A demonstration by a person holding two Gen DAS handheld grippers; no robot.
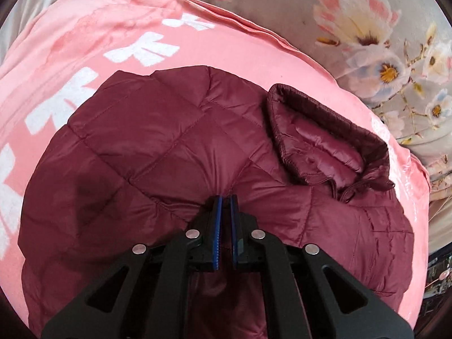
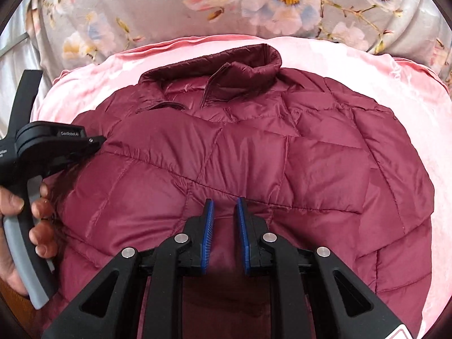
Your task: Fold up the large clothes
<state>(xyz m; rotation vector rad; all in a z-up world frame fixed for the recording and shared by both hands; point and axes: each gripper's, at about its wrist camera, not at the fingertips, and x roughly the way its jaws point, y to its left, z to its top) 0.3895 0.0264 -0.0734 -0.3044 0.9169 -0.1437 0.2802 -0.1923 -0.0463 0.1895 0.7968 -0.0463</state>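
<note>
Grippers [image 1: 225,197] [image 2: 225,202] angled down, prob. pinching jacket [image 2: 254,147]

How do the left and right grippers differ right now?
The left gripper is pinched nearly shut on a thin fold of the maroon jacket; the right gripper stands wider, with a thicker fold between its fingers. Both hold the jacket's near side and have blue pads.

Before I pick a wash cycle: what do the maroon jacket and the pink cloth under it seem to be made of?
The maroon jacket looks like thin, glossy synthetic shell, perhaps nylon, over puffy fill: stitched quilting squares, sheen on the collar. The pink cloth looks like soft matte plush or fleece, with fuzzy-edged white print; its exact fibre cannot be told.
</note>
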